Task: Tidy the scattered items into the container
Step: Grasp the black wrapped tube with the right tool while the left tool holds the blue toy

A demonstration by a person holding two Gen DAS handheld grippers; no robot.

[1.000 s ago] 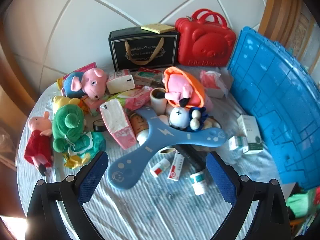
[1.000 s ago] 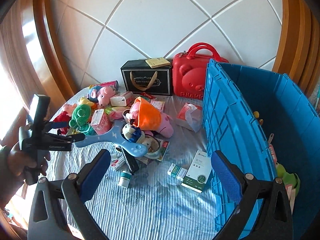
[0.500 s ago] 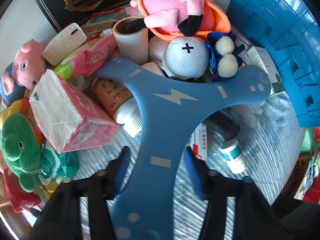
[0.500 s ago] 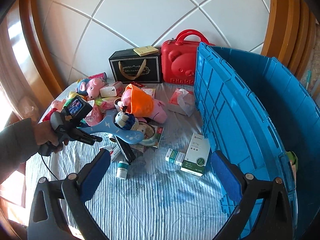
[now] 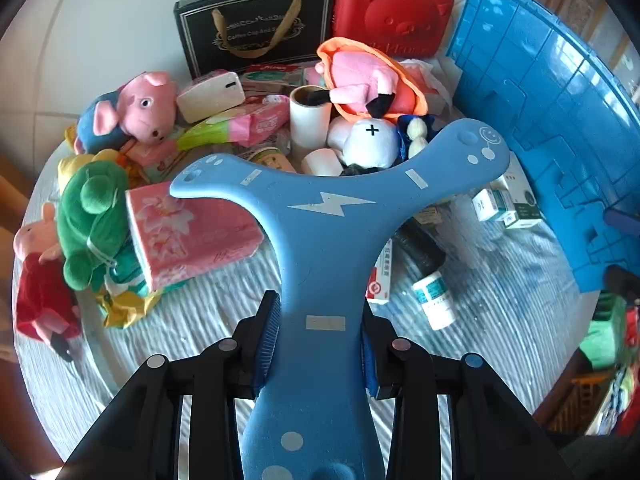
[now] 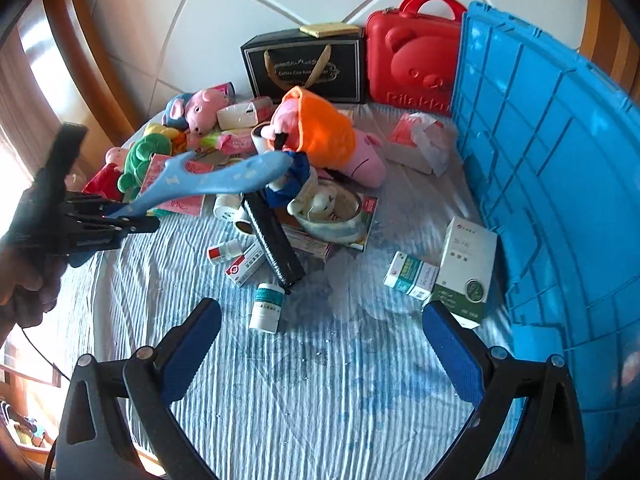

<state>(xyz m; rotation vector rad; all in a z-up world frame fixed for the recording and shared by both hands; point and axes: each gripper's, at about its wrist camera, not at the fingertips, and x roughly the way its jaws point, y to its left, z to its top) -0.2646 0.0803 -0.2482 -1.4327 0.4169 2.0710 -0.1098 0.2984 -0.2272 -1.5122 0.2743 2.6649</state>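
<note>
toys and small boxes lie heaped on a striped blue cloth [image 6: 320,380] over a round table, beside a tall blue crate [image 6: 560,200] standing at the right. left gripper [image 5: 318,324] has its two blue pads clamped on the stem of a blue three-armed boomerang [image 5: 328,216], which is lifted clear of the cloth and juts out over the pile; from the right wrist view it hangs in the air above a pink tissue pack [image 6: 180,200]. right gripper [image 6: 320,344] has its fingers spread wide with nothing between them, hovering over bare cloth. ahead of it lie a white medicine bottle [image 6: 266,306] on its side, a black comb [image 6: 274,238], and two white-and-green boxes [image 6: 440,272] close to the crate wall. behind the pile stand a black gift box [image 6: 304,66] and a red bear case [image 6: 412,52], side by side against the wall.
</note>
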